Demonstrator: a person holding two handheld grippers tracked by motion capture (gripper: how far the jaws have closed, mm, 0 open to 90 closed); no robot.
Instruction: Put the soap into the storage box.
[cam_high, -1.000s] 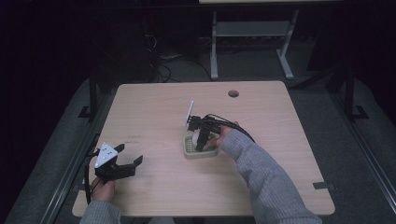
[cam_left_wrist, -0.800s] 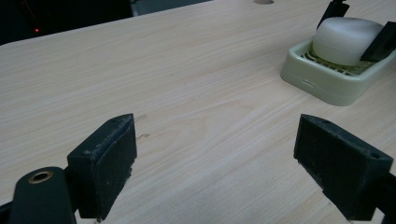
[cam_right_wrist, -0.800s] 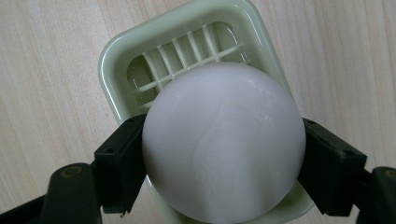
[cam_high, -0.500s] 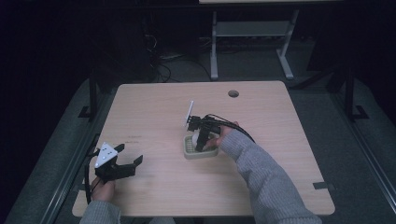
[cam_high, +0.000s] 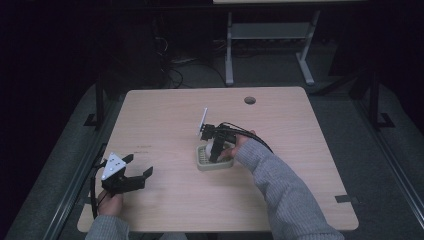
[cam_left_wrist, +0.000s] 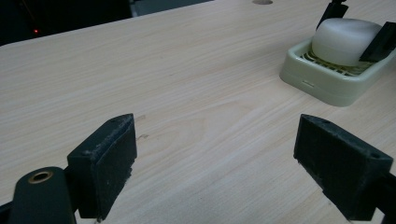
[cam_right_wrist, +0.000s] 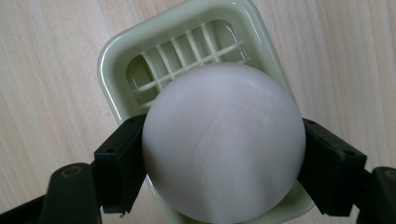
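A: Starting at our left — the left gripper sits low near the front-left corner of the table, jaws spread wide with nothing between them but bare wood. We would guess it is parked there to keep out of the working hand's way.

B: Agreed. From its own camera we look across the tabletop to the soap dish well off to the side, so it is not steadying anything.

A: Moving to the middle, the pale green dish rests flat on the table, and the white bar of soap lies over its slatted grid.

B: And the right gripper comes straight down on it — one jaw on each side of the soap, both pads touching its rounded flanks. We read that as a pinch on the soap, taken across the narrow width because the jaws can span it there.

A: Whether the soap is resting on the grid or just lifted off it, we cannot tell.

B: Farther right, our sleeve angles in from the bottom edge.
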